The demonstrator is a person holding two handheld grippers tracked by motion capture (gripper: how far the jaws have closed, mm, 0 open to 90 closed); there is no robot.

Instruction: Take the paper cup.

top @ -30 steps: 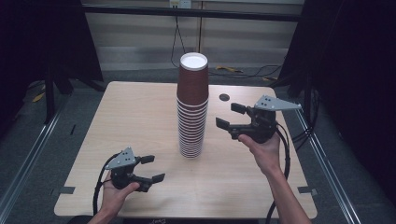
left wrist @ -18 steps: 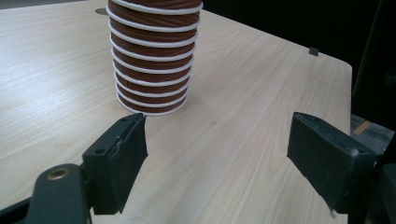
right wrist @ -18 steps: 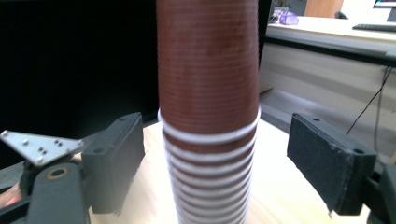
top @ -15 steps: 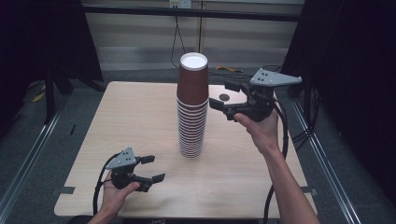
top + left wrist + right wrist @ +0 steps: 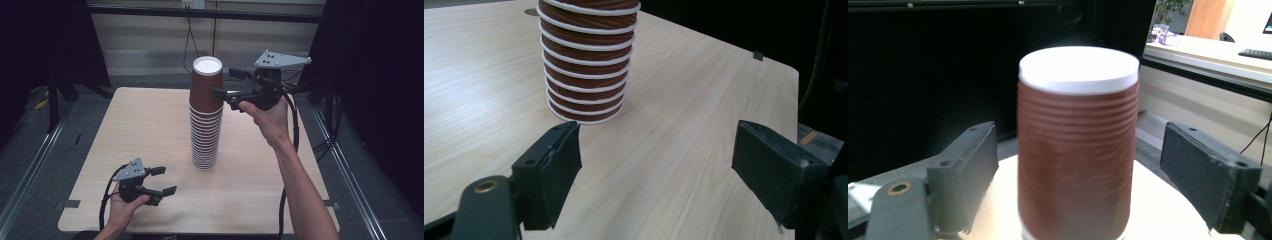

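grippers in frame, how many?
2. The left gripper sits low near the table's front edge; the right gripper is raised beside the top cup of the stack.

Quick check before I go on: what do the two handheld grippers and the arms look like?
Both the left gripper and the right gripper are black, with two blocky jaws, a grey three-cornered plate on top and a black trailing cable. The forearms are bare, with no sleeves in view.

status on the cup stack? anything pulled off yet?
Done: nothing separated; the cup stack stands whole on the table, with no loose cup in view. In hand: the right gripper is open, jaws either side of the top cup, not closed. Left: grip and lift. The left gripper sits open near the base.
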